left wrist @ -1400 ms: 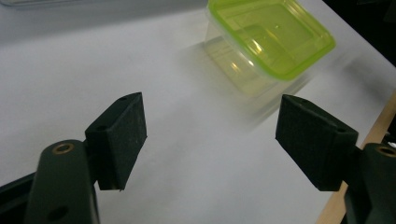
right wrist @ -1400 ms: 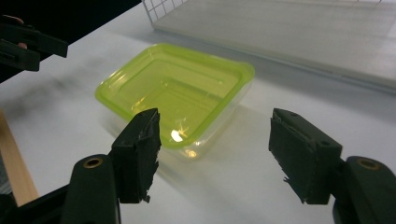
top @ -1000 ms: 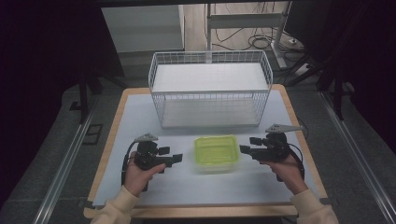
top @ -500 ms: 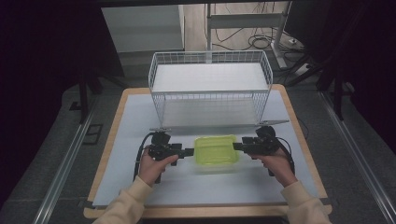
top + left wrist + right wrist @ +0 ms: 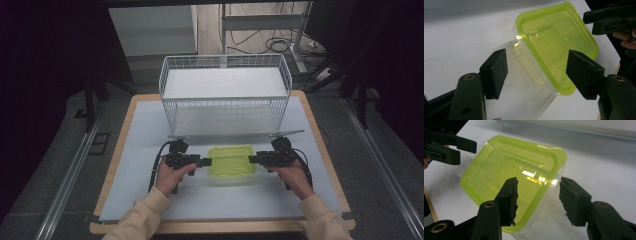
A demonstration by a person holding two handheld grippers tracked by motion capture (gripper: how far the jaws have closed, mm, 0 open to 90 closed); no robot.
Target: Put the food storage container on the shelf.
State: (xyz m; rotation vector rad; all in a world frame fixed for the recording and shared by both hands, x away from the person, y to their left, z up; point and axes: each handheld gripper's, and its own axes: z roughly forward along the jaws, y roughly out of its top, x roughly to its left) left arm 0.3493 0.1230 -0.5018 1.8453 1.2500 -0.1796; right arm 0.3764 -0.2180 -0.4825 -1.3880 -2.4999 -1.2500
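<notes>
A clear plastic container with a yellow-green lid (image 5: 231, 161) rests on the white table mat. My left gripper (image 5: 206, 161) is at its left side and my right gripper (image 5: 252, 159) at its right side, both pointing inward at it. In the left gripper view the left gripper (image 5: 539, 72) is open, its jaws straddling the container's (image 5: 554, 42) near edge, and they have just been closing. In the right gripper view the right gripper (image 5: 539, 197) is open around a corner of the container (image 5: 506, 167), also just closing. No pad visibly presses on the container.
A white wire basket (image 5: 225, 101) stands right behind the container, at the back of the table. The white mat (image 5: 135, 165) spreads to both sides and in front. Dark floor and metal rails surround the wooden table edge (image 5: 114, 150).
Both hands have moved inward and down to the container's two sides. The jaws of both grippers now reach around its edges and stand narrower than before.
</notes>
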